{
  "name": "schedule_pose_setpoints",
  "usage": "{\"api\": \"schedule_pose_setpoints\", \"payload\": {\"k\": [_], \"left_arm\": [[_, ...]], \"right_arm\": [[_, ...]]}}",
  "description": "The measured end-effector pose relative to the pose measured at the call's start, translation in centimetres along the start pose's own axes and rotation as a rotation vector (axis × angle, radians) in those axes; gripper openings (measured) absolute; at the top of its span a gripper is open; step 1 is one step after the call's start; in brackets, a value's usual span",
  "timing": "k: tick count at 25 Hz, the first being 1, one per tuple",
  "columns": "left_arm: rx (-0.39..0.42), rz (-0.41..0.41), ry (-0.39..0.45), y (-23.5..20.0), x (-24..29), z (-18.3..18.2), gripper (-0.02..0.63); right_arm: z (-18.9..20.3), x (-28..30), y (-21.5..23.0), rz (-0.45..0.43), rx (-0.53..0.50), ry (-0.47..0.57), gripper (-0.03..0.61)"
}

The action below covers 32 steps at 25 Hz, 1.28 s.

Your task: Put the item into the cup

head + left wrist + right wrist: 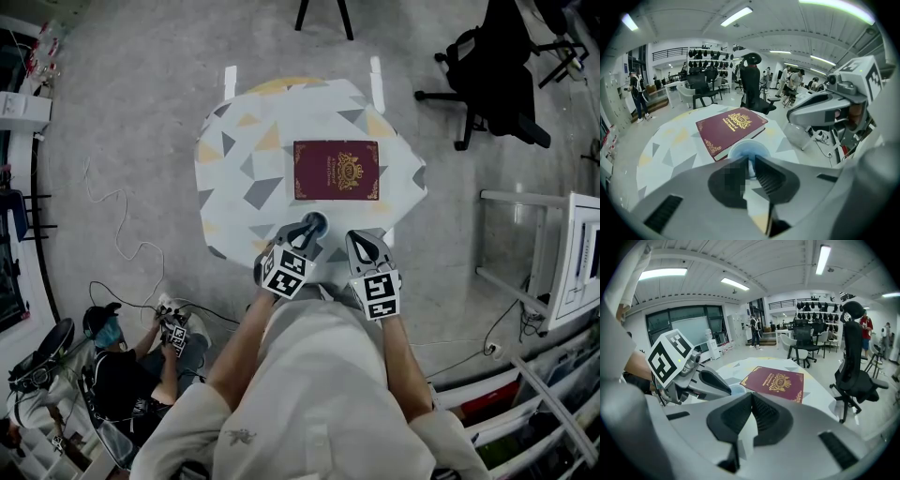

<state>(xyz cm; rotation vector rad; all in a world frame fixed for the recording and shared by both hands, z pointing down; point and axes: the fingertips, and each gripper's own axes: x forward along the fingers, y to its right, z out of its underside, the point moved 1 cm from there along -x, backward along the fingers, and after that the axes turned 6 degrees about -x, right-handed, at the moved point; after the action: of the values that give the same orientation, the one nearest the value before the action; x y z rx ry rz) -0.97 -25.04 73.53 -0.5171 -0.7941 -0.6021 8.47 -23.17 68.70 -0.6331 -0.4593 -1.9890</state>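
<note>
Left tool: your jaws are drawn almost together, with only a narrow gap between them. They appear to pinch a small pale item at the tips. What that item is cannot be made out.

Item position: it is held in the left tool, right above the cup's mouth, and not yet inside the cup.

Cup: pale blue, upright on the desk, at the near edge. It stands just beside the near edge of the maroon book, which lies flat at mid-desk.

Right tool: jaws are together with nothing between them. The tool is idle beside the left tool, at the desk's near edge.

Step in hand: by my reading, this is the placing step, with the item carried over the cup and release pending.

Next move: keep the left tips centred over the opening and lower them a little. Then part the jaws so the item drops clear of the rim.

Caution: the cup looks light, so avoid nudging its wall with either jaw.
</note>
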Motion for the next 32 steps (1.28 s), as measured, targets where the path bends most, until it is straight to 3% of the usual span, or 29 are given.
{"api": "schedule_pose_setpoints", "payload": {"k": [7,14,32], "left_arm": [[-0.006,-0.003,0.057,0.1,-1.4,-1.2,0.081],[-0.023,-0.022,0.167,-0.1,-4.2,-3.9,0.08],[0.023,-0.045,0.546,0.5,-15.4,-13.6,0.034]], "right_arm": [[-1.0,-0.4,-0.2,-0.006,-0.002,0.026,0.008],[-3.2,-1.1,-0.1,-0.007,-0.045,0.056,0.008],[-15.3,-7.4,-0.3,0.043,-0.139,0.314,0.008]]}}
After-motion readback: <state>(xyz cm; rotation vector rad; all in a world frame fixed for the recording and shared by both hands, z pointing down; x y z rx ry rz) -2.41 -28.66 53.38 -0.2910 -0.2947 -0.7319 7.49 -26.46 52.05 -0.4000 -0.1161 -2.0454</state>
